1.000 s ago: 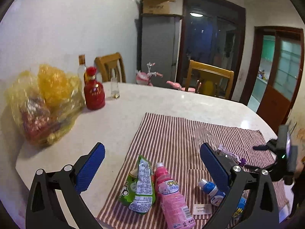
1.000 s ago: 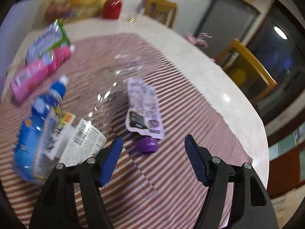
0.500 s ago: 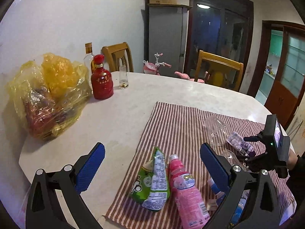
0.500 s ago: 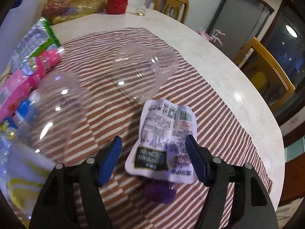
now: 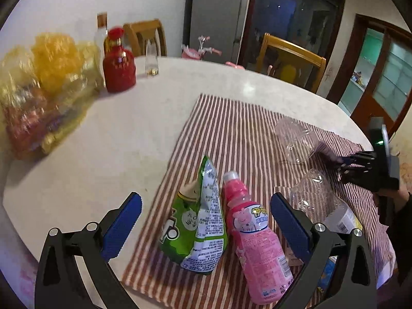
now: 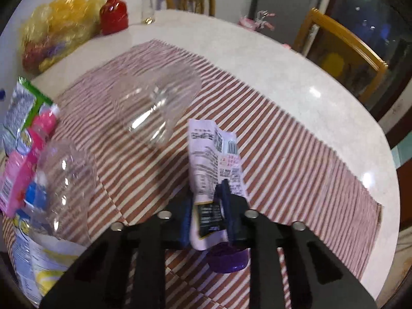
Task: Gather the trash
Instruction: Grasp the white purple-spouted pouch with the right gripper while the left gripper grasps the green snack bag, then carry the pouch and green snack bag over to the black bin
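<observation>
My right gripper (image 6: 207,213) is shut on a pale purple pouch (image 6: 213,154) with a purple cap (image 6: 228,258), holding it just over the striped mat (image 6: 283,154). In the left wrist view the right gripper (image 5: 345,163) shows at the far right. My left gripper (image 5: 206,229) is open and empty, above a green snack bag (image 5: 198,221) and a pink bottle (image 5: 255,242). A clear cup (image 6: 154,103) lies on its side on the mat. A clear bottle (image 6: 61,180) lies at left, over a blue-capped bottle (image 6: 34,197).
A yellow plastic bag (image 5: 43,87), a red bottle (image 5: 119,60), a tall clear bottle (image 5: 101,29) and a small glass (image 5: 151,59) stand at the far left of the white round table (image 5: 116,139). Wooden chairs (image 5: 291,59) stand behind it.
My right gripper has closed on the purple pouch and lifted it off the mat. My left gripper has come nearer to the green bag and pink bottle, still open.
</observation>
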